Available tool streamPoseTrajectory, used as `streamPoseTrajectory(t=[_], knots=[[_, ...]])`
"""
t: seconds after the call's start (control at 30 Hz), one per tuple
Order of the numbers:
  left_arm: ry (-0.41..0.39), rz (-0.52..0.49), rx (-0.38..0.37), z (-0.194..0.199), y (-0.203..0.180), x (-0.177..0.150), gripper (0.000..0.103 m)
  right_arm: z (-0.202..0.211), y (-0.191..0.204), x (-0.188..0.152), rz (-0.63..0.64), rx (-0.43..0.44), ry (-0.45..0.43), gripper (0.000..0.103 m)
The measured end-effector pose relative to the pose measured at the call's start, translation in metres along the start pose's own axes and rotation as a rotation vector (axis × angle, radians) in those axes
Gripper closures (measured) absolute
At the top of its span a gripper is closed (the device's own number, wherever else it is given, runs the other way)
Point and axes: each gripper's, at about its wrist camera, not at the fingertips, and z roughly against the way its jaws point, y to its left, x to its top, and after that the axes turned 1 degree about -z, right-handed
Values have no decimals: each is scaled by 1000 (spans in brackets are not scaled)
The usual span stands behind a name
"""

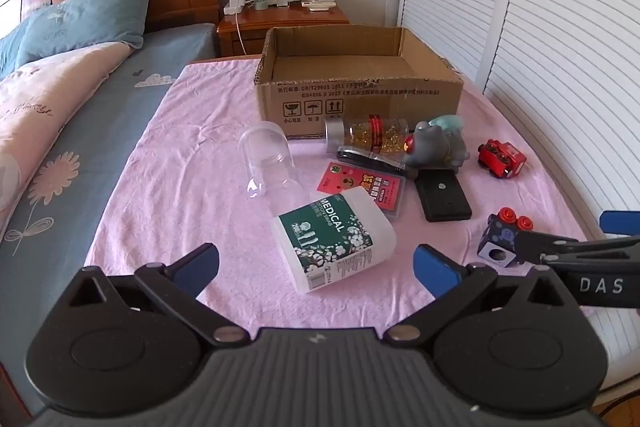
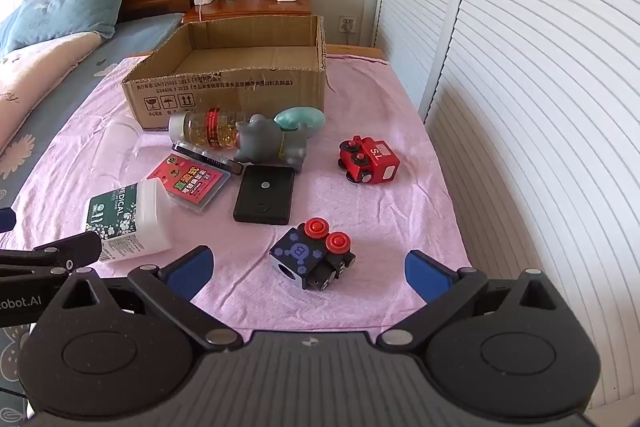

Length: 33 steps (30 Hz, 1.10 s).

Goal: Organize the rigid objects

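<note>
An open cardboard box (image 1: pixel 360 99) (image 2: pixel 236 91) stands at the back of a pink cloth. In front lie a white medical swab tub (image 1: pixel 334 239) (image 2: pixel 130 219), a clear plastic jar (image 1: pixel 268 163), a bottle of gold capsules (image 1: pixel 368 135) (image 2: pixel 204 131), a grey toy animal (image 1: pixel 436 147) (image 2: pixel 272 143), a red card pack (image 1: pixel 362 189) (image 2: pixel 188 181), a black flat device (image 1: pixel 442 197) (image 2: pixel 264 199), a red toy train (image 1: pixel 502 159) (image 2: pixel 370 161) and a dark blue toy car with red wheels (image 1: pixel 502 239) (image 2: pixel 312 255). My left gripper (image 1: pixel 316 267) is open just before the tub. My right gripper (image 2: pixel 308 275) is open around the blue car.
A bed with blue pillows (image 1: pixel 80 15) and a wooden headboard lies to the left. A nightstand (image 1: pixel 284 19) with a small fan and chargers stands behind the box. White louvred doors (image 2: pixel 540 87) run along the right edge of the cloth.
</note>
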Motion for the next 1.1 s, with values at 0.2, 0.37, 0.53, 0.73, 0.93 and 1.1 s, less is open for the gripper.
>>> streamPoseTrajectory(t=[0.2,0.37,0.53,0.73,0.93,1.1], knots=[[2,-1,5,0,-1,-1,1,0,1,1,2,5,8,0],[5,1,2,0,-1,0,1,1,0,-1,-1,8,5,0],[6,2,-2,2,-2,2,1,1,0,0,-2,8,3,0],[6,4,-7,2,-2,2,1,2,1,2,1,7,3,0],[6,7,-6,2,-1,2,0,2,2,3,-1,7,1,0],[5,6,-7,2,0,2,0,4,1,1,0,8,-3,0]])
